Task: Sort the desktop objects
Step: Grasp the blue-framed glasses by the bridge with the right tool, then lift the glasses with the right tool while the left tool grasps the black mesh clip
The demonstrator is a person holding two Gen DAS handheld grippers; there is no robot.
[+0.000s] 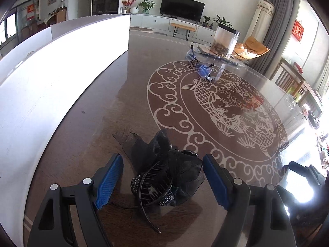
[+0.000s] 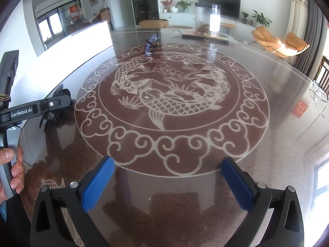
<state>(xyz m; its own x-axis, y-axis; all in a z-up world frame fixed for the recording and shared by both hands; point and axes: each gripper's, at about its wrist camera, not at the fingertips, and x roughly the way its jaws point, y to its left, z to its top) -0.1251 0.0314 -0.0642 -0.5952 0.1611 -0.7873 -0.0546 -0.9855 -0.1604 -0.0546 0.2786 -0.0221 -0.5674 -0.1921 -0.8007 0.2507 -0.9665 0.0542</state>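
One readable brand mark, on the left gripper.

In the right wrist view, white lettering reading "GenRobot.AI" runs along the black side arm of the left gripper (image 2: 30, 109) at the left edge of the picture. Red wall hangings (image 1: 298, 30) and a red paper on the window (image 2: 74, 9) carry gold characters, but these are too small and blurred to read. No other text or number is legible.

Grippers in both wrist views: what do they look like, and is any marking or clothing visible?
Both the left gripper and right gripper have black angular arms, silver pivot pins and blue textured pads. The left one's side reads "GenRobot.AI" in white. At the frame's lower-left edge a patterned blue sleeve shows.
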